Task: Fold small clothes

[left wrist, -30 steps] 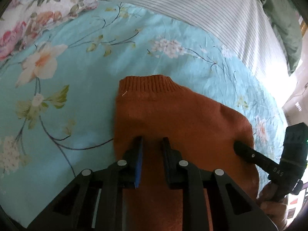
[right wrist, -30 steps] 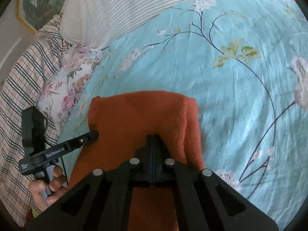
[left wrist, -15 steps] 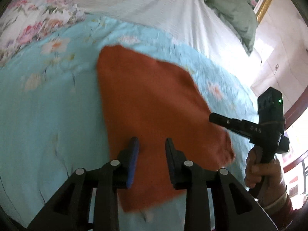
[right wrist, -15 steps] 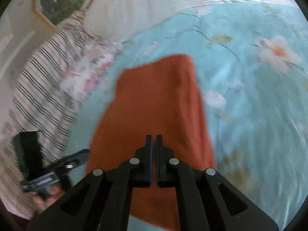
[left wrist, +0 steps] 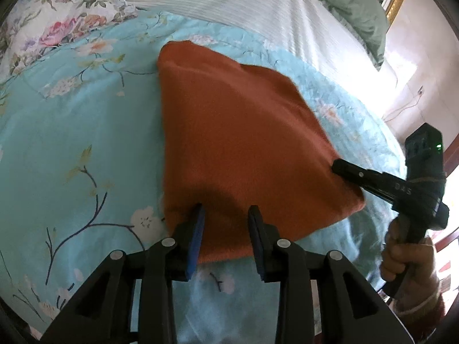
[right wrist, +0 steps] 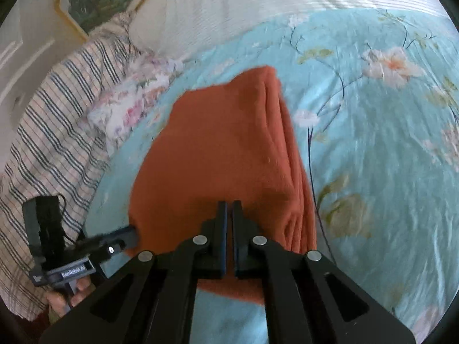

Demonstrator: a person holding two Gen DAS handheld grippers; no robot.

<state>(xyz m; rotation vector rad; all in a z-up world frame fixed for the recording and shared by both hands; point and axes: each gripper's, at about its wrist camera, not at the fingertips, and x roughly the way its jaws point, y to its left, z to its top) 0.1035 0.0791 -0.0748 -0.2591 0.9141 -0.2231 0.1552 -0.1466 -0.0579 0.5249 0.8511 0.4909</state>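
Both grippers hover over the folded orange garment (left wrist: 243, 143): left gripper (left wrist: 226, 212) spread, right gripper (right wrist: 229, 205) seemingly closed empty.

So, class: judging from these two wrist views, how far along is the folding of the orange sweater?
Done: the orange sweater lies on the floral bedsheet as a compact folded bundle, with stacked layers along one edge. In hand: nothing visibly gripped; the left gripper is open over the near edge, and the right gripper is nearly shut above the cloth. Left: perhaps a final tidy or setting it aside.
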